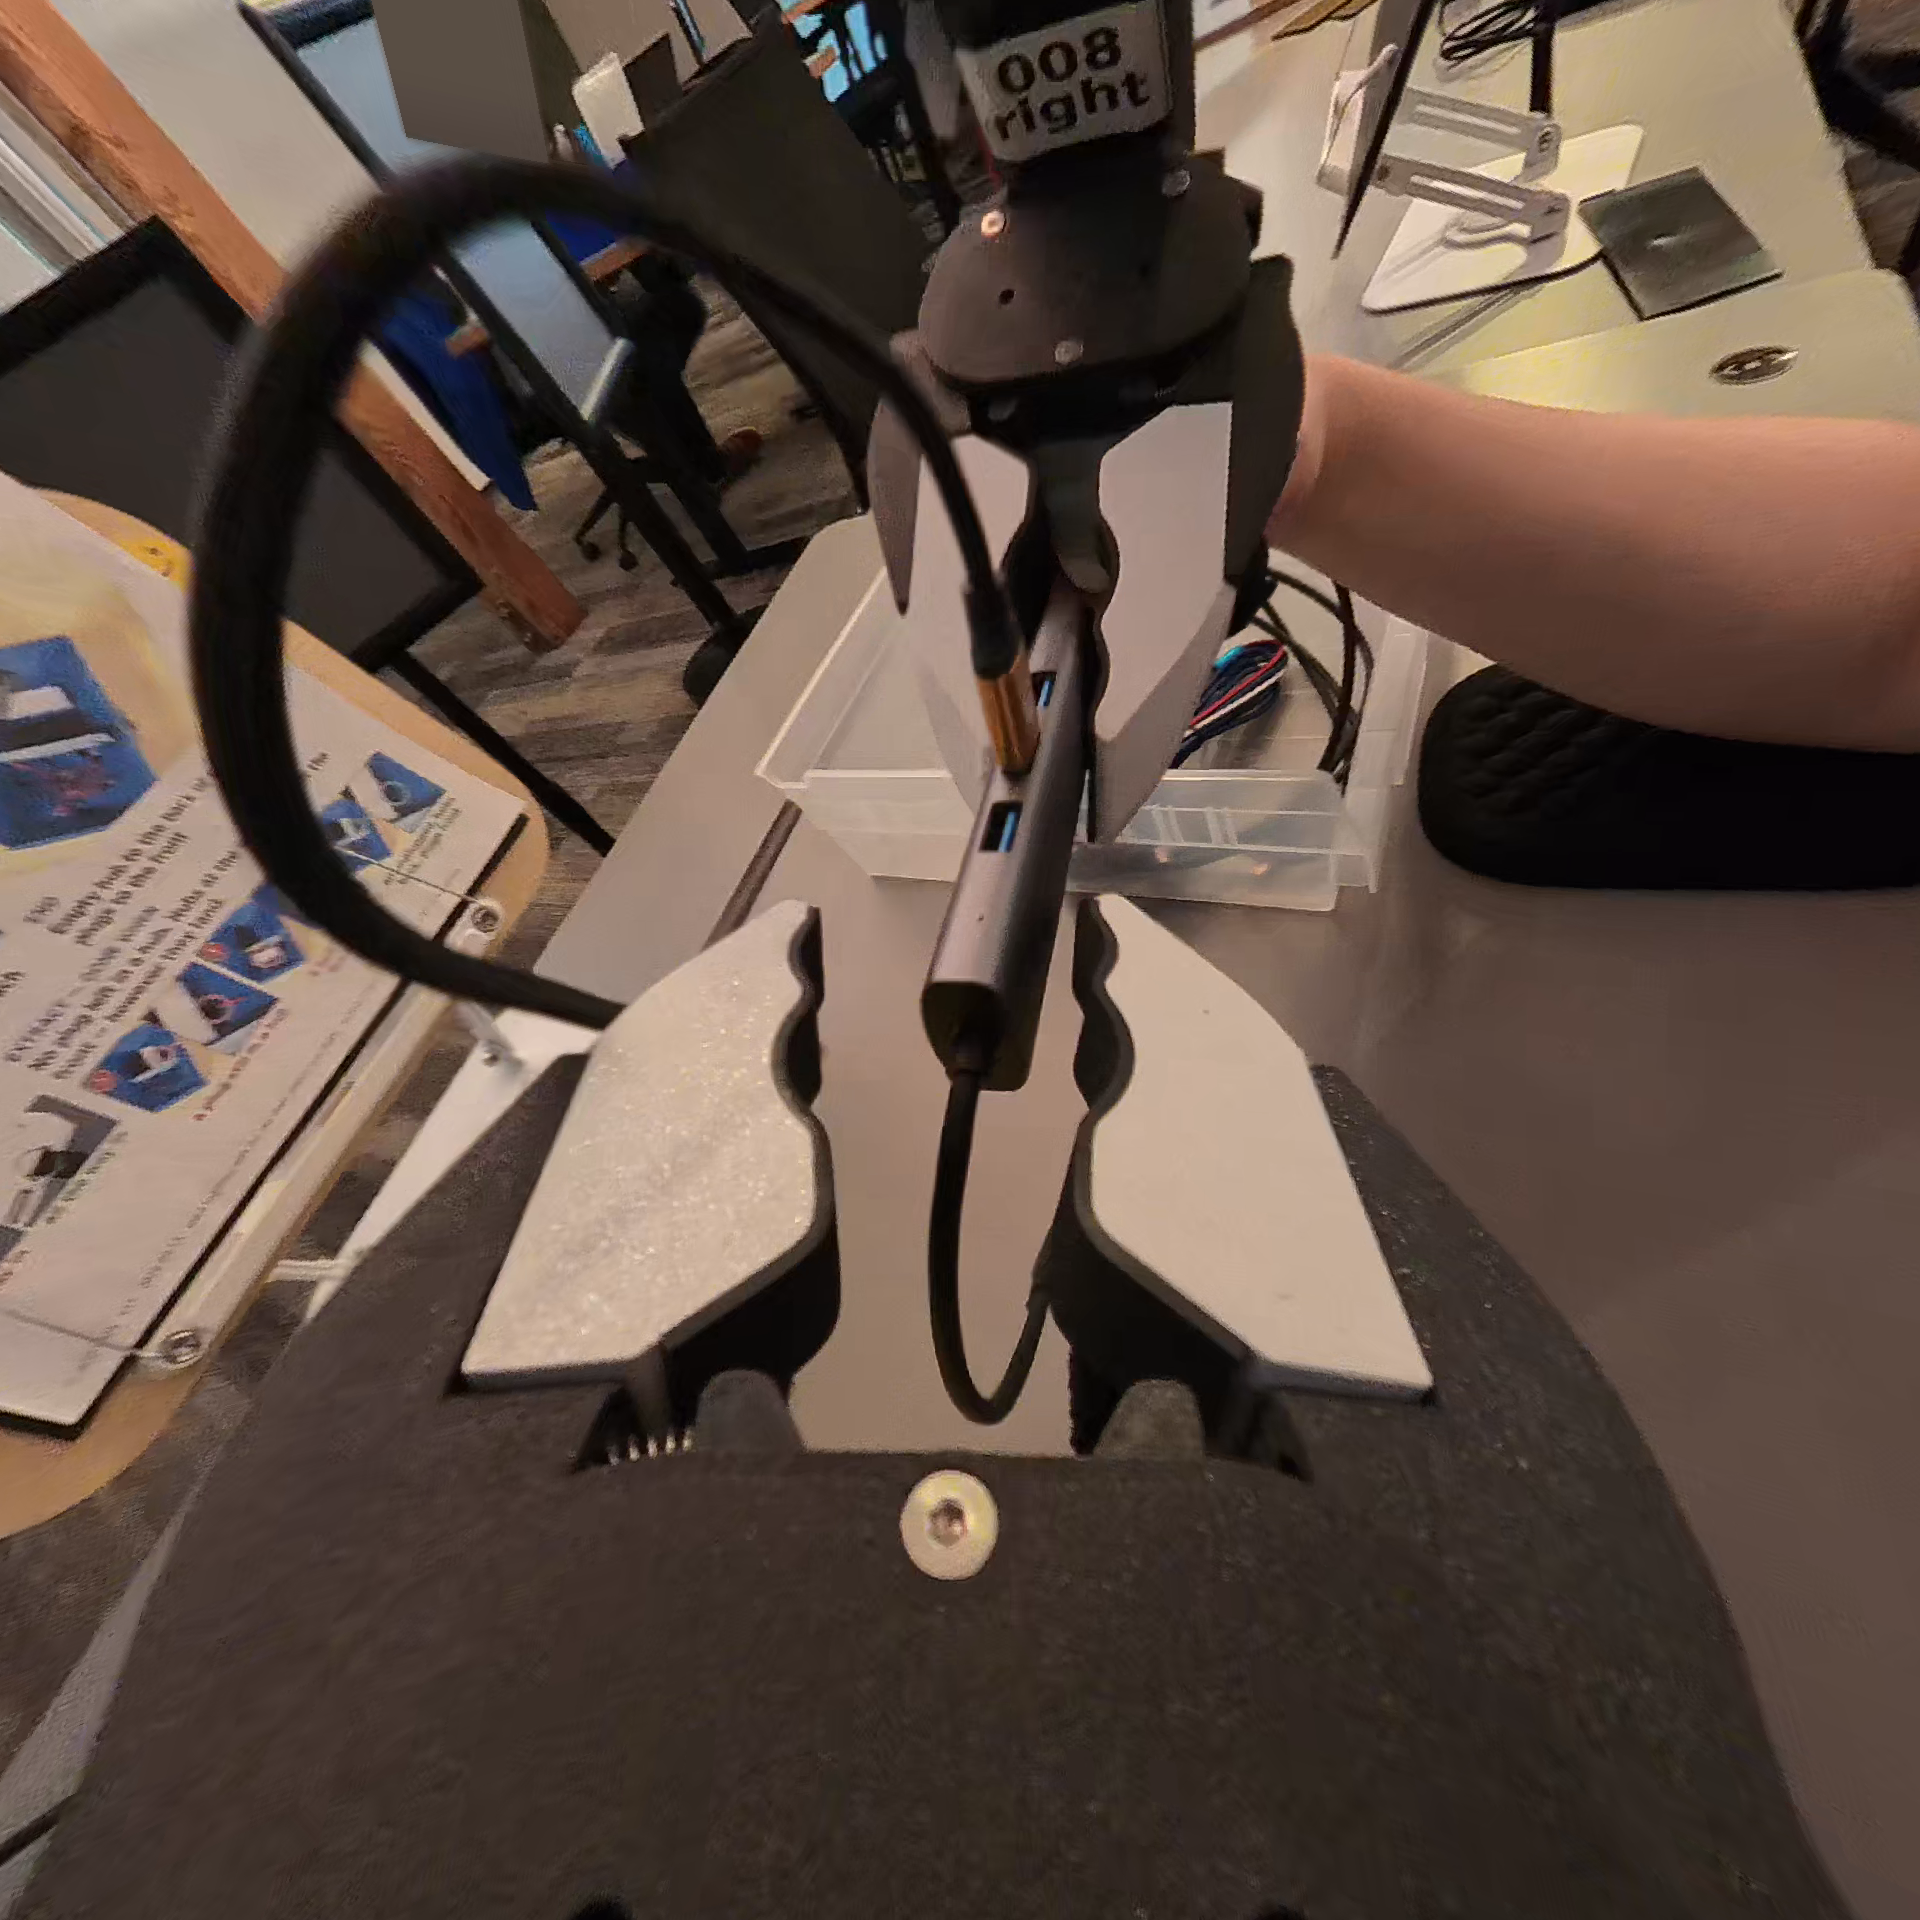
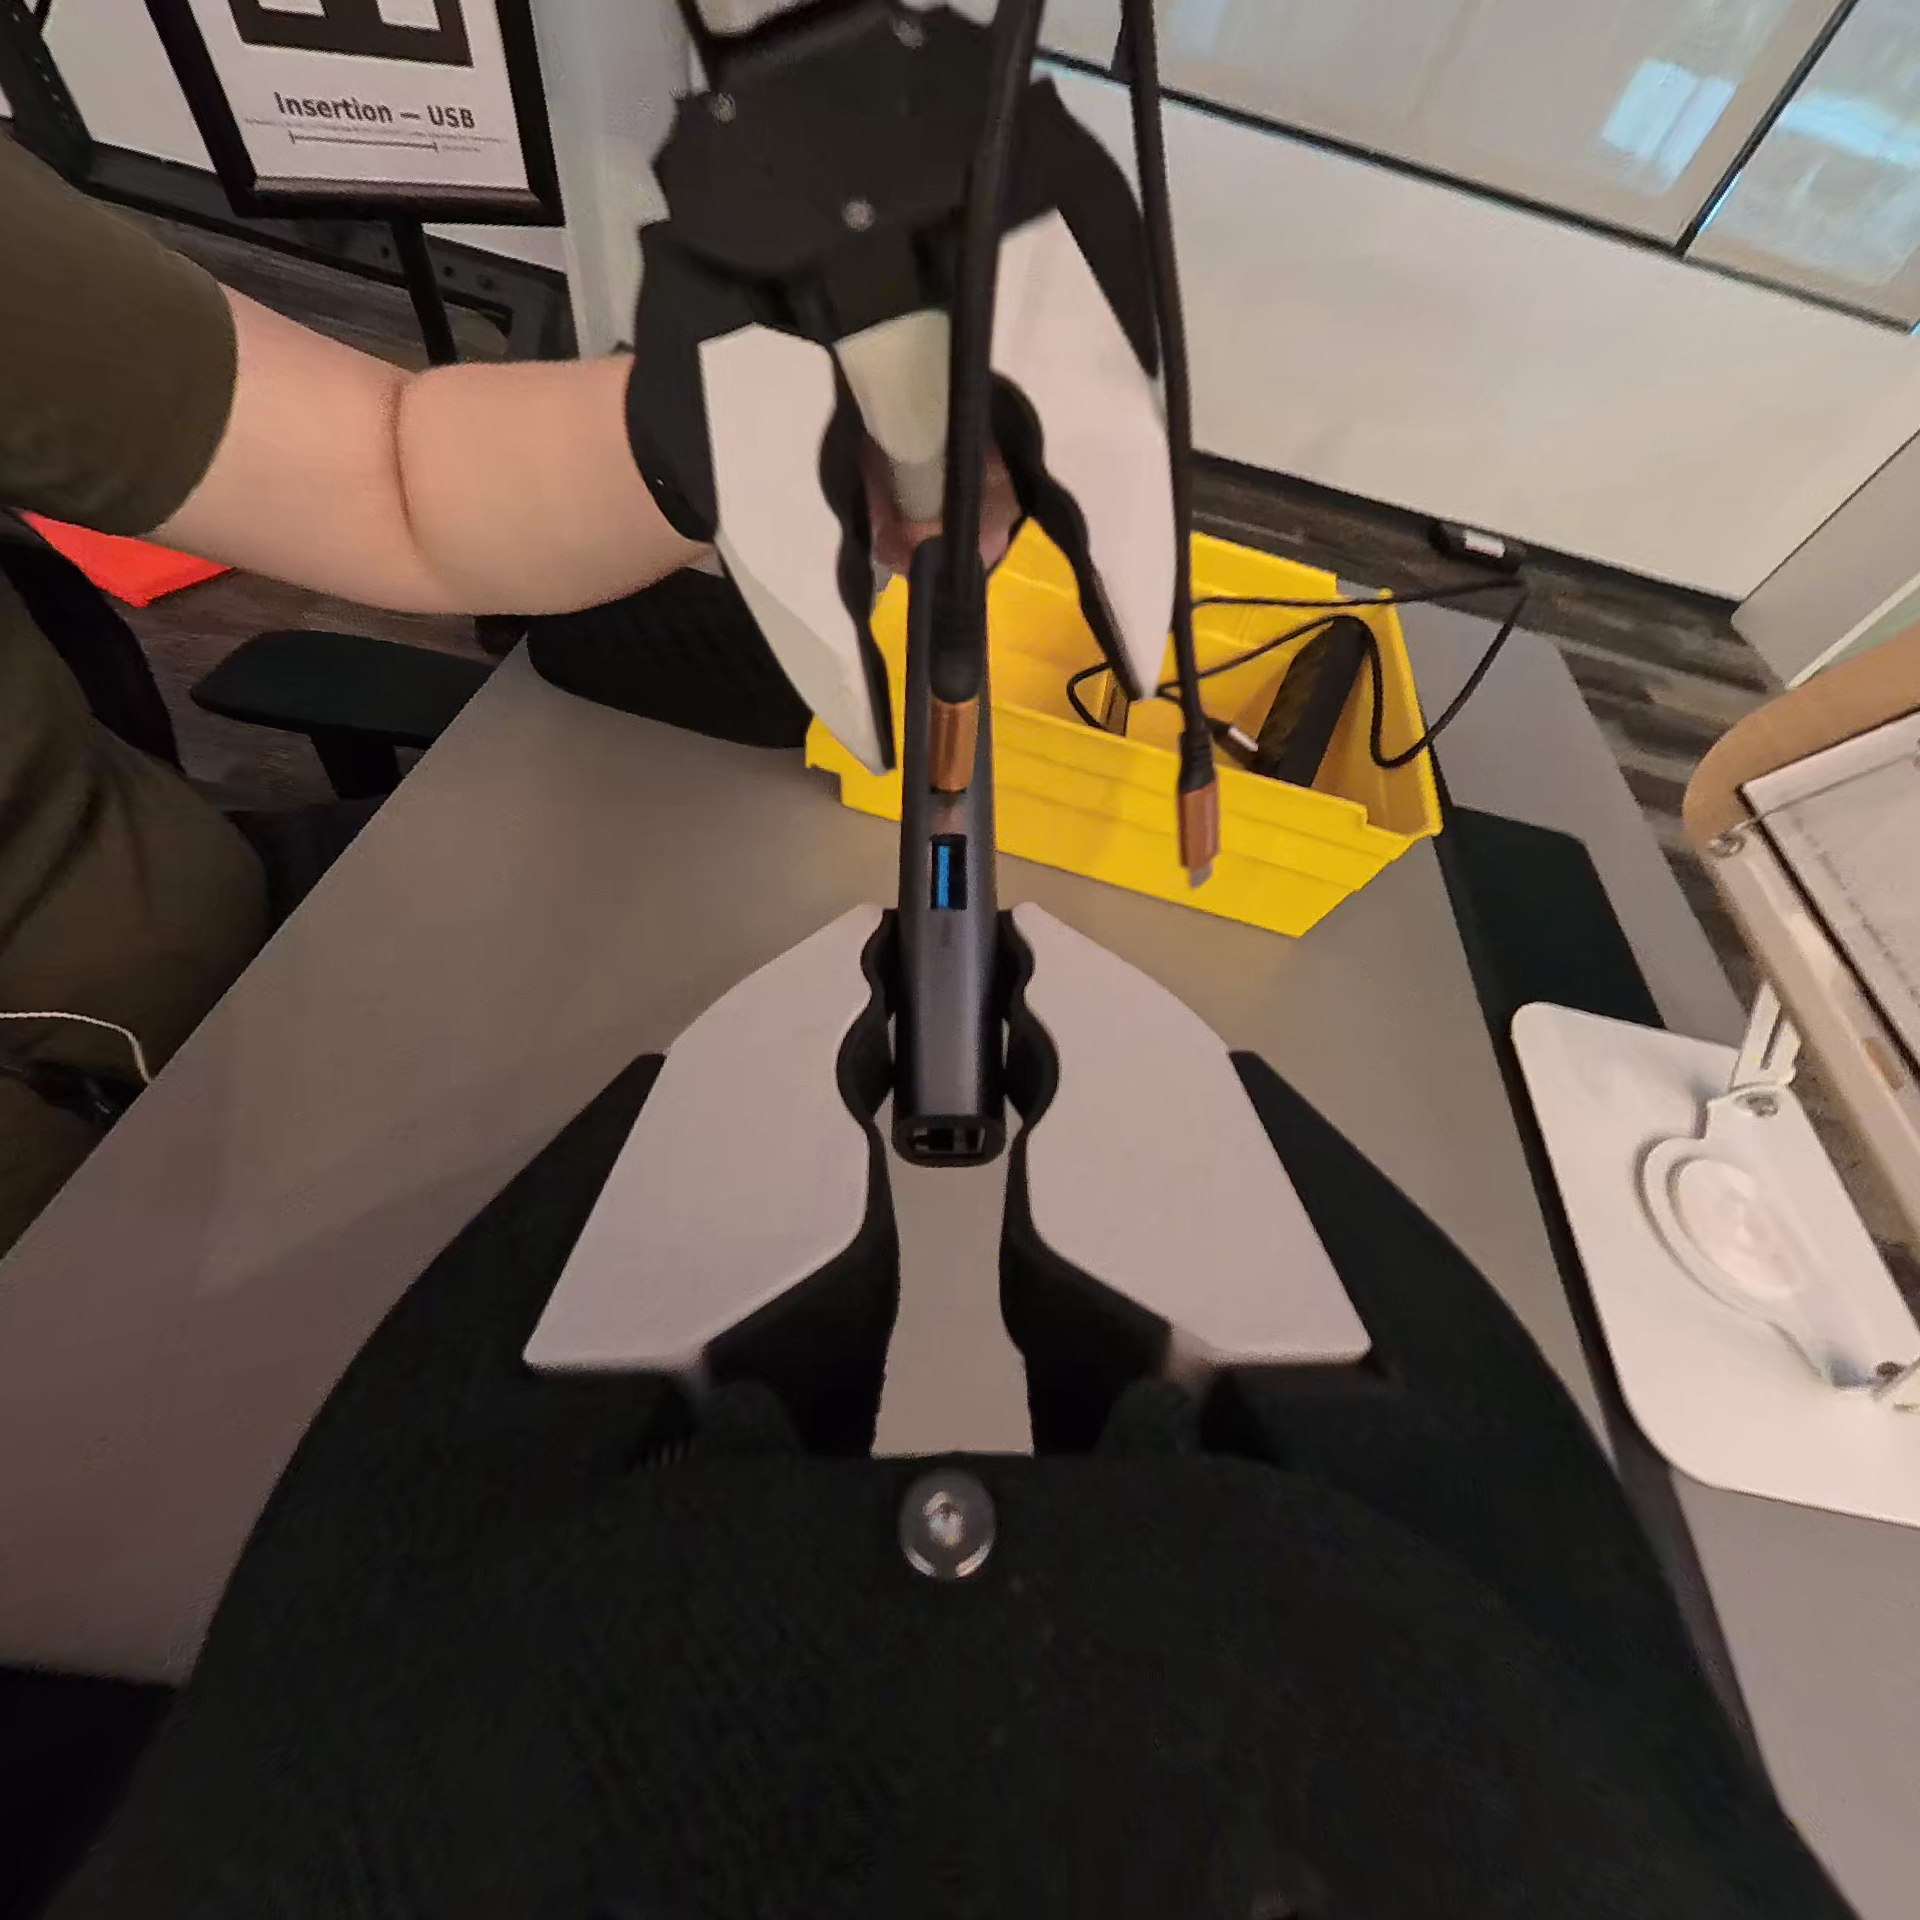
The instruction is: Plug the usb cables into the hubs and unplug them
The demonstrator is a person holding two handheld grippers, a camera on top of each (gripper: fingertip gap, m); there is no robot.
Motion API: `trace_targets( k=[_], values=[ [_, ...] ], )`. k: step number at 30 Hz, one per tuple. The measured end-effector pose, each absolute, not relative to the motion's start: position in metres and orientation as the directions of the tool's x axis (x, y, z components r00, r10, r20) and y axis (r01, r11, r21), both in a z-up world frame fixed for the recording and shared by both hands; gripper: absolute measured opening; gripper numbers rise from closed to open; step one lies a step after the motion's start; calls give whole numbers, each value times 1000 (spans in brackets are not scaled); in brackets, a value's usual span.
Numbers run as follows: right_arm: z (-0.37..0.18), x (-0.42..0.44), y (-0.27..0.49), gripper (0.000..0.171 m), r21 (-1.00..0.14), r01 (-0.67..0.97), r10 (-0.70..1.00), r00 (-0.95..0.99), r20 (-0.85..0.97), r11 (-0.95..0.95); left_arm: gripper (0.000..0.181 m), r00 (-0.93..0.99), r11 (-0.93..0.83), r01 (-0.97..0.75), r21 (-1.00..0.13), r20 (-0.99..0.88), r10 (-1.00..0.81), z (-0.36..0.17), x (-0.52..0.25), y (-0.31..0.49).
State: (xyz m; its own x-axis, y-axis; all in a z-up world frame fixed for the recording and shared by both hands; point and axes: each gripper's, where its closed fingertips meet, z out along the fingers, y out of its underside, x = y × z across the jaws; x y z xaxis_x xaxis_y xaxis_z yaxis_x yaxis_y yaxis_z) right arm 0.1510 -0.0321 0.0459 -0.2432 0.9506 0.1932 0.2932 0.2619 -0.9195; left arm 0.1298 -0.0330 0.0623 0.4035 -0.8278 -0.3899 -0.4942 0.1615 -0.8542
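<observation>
Grey metal hub (image 2: 948, 997), a slim bar, is clamped between the right claw (image 2: 948, 925) fingers above the smooth grey counter (image 2: 416, 1039). One copper-sleeved plug (image 2: 952, 746) sits in its port; one blue port shows free. Left claw (image 1: 945, 935) stands apart around the hub's tail. A second copper plug (image 2: 1197, 821) dangles over one yellow bin (image 2: 1091, 831).

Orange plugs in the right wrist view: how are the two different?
The hub plug meets a port on the hub; the loose plug dangles free before the yellow bin. The hub plug's tip is hidden; the loose plug's tip shows. Both are orange on black cable.
</observation>
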Motion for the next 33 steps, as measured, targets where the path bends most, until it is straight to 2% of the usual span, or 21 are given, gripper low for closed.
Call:
trace_targets(
  k=[3, 5, 10, 15, 19, 21, 25, 30, 33],
  values=[
    [49, 151, -36, 17, -909, 262, 933, -248, 260, 324, 41, 362, 153, -443, -883, -332, -871, 61, 135, -37],
    [52, 151, -38, 17, -902, 238, 921, -248, 301, 360, 25, 305, 168, -405, -899, -306, -902, 63, 140, -45],
    [59, 152, -40, 17, -888, 202, 900, -237, 365, 413, 30, 266, 221, -352, -910, -323, -908, 70, 145, -48],
    [56, 147, -40, 17, -860, 225, 884, -222, 412, 458, 37, 248, 234, -419, -877, -358, -900, 56, 146, -41],
    [50, 143, -40, 17, -839, 258, 875, -220, 432, 479, 18, 223, 314, -447, -838, -444, -868, 47, 144, -43],
    [47, 141, -39, 17, -829, 276, 871, -220, 439, 487, 17, 217, 349, -453, -820, -482, -849, 43, 142, -43],
    [38, 134, -39, 17, -815, 308, 870, -228, 438, 491, 18, 208, 304, -463, -833, -435, -876, 34, 138, -44],
    [23, 130, -34, 17, -751, 421, 860, -217, 462, 510, 19, 193, 254, -571, -781, -428, -883, 9, 132, -36],
    [23, 131, -34, 17, -752, 420, 861, -216, 461, 508, 19, 191, 232, -560, -796, -396, -898, 7, 132, -36]
  ],
)
